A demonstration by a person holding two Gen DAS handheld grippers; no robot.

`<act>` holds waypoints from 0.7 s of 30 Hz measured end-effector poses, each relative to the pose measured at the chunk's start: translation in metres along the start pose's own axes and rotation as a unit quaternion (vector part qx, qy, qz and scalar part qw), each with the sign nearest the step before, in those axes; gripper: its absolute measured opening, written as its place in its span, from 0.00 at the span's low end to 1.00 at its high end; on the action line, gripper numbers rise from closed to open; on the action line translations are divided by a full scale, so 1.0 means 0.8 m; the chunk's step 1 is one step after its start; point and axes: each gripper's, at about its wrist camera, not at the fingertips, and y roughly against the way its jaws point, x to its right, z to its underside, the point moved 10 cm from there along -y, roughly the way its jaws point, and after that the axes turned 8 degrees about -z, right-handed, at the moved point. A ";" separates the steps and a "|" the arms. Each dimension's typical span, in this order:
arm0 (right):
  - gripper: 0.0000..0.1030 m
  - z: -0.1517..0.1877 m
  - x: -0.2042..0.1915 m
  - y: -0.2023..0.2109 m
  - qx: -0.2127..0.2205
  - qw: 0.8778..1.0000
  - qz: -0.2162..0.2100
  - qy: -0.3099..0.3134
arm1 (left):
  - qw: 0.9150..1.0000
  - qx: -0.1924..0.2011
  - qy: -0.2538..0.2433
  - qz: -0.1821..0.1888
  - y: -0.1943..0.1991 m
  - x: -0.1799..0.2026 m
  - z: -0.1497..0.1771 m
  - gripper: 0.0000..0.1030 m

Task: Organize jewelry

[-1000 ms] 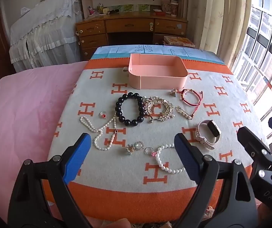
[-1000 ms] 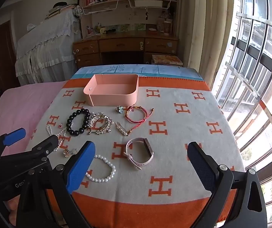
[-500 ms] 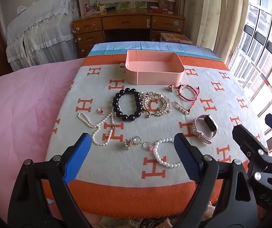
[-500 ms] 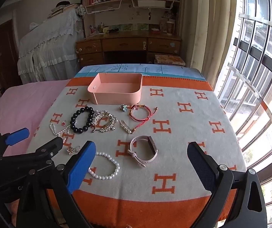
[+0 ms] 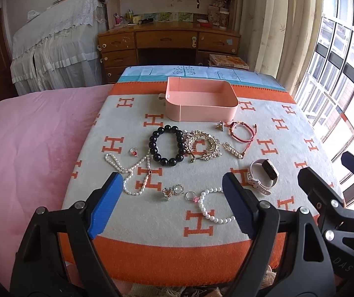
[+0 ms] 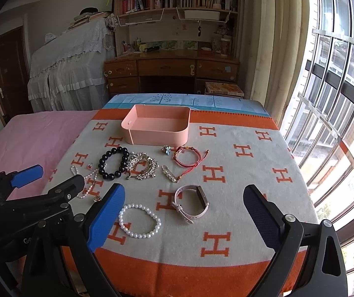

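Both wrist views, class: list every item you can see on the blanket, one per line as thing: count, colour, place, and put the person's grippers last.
storage box: 1, pink, far middle of the blanket, nothing visible inside
bead bracelet: 1, black, below the box's left end
rhinestone bracelets: a tangled cluster, gold and silver, right of the bead bracelet
cord bracelet: 1, red, below the box's right end
flower charm: 1, blue, beside the cord bracelet
pearl pin: 1, silver, near the cord's tail
watch: 1, pale pink strap, near right
pearl bracelet: 1, white, near middle
pearl necklace: 1, white, left side
rings: about 4, small, scattered left and near
blanket: 1, cream with orange H's
left gripper: open
right gripper: open
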 end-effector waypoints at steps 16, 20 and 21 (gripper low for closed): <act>0.94 0.000 -0.001 -0.001 0.000 1.000 0.000 -0.002 | 1.000 0.002 -0.005 -0.012 0.002 -0.004 0.002 0.79; 0.94 0.000 -0.004 0.000 -0.002 1.000 0.000 -0.002 | 1.000 -0.001 -0.004 -0.011 0.001 -0.006 0.003 0.79; 0.94 0.000 -0.004 0.000 -0.002 1.000 0.000 -0.002 | 1.000 -0.001 -0.005 -0.011 0.001 -0.007 0.004 0.79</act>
